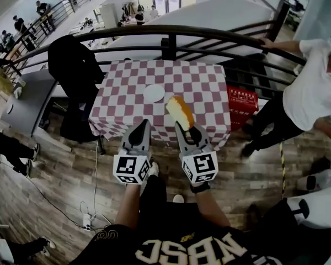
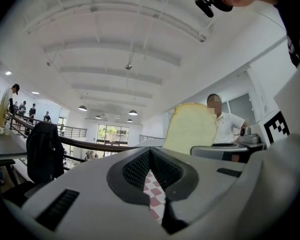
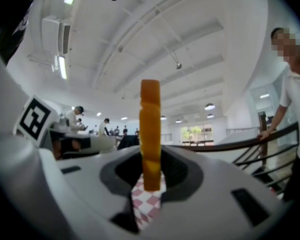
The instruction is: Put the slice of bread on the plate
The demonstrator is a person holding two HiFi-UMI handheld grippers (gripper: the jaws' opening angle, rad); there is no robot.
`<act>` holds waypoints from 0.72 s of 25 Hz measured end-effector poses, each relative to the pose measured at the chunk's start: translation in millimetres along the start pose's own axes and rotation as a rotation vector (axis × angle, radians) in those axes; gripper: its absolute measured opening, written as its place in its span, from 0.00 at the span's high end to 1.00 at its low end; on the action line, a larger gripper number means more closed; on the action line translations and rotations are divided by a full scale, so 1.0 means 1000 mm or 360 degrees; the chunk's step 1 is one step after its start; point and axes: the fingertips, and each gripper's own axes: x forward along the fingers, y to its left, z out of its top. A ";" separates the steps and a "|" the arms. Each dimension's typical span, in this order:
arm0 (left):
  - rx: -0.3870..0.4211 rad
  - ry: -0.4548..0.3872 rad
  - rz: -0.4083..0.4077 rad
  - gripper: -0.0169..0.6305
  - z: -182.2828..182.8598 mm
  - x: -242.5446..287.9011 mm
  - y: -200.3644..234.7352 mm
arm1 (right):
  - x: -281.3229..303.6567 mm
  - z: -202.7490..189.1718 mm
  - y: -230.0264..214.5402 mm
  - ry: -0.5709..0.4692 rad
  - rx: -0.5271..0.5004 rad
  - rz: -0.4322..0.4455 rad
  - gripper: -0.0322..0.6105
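A slice of bread [image 1: 180, 111] with an orange crust stands on edge in my right gripper [image 1: 186, 130], whose jaws are shut on its lower end. In the right gripper view the bread [image 3: 150, 129] rises edge-on from between the pads of that gripper [image 3: 151, 170]. The white plate [image 1: 154, 93] lies on the red-and-white checked table [image 1: 204, 87], just beyond and left of the bread. My left gripper [image 1: 139, 132] hangs beside the right one at the table's near edge, shut and holding nothing. The left gripper view shows its own jaws [image 2: 150, 156] and the bread's pale face [image 2: 190, 129].
A black jacket hangs over a chair [image 1: 74, 65] left of the table. A dark railing [image 1: 171, 35] runs behind it. A red crate [image 1: 241, 101] and a person in a white shirt [image 1: 309, 93] are at the right. A cable and power strip [image 1: 88, 221] lie on the wooden floor.
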 end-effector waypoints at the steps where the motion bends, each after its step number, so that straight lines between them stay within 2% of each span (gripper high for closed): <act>1: -0.0009 -0.0003 -0.0017 0.95 -0.002 0.009 0.006 | 0.009 -0.003 -0.003 0.0014 -0.0005 0.0003 0.80; 4: -0.0025 -0.0019 -0.0054 0.95 -0.002 0.039 0.028 | 0.041 -0.010 -0.006 0.0050 -0.0027 0.0026 0.80; 8: -0.0012 -0.0064 -0.0091 0.95 0.007 0.083 0.072 | 0.098 -0.002 -0.008 0.0017 -0.0065 0.0098 0.80; 12: 0.0116 -0.0150 -0.0050 0.95 0.023 0.125 0.125 | 0.158 0.007 -0.024 -0.0018 -0.0045 0.0038 0.80; 14: 0.0180 -0.0150 -0.0059 0.95 0.022 0.142 0.151 | 0.186 0.007 -0.030 -0.0022 -0.0004 0.0014 0.80; 18: 0.0160 -0.0093 -0.0110 0.95 0.010 0.169 0.191 | 0.234 -0.005 -0.038 0.0045 0.0064 -0.0015 0.80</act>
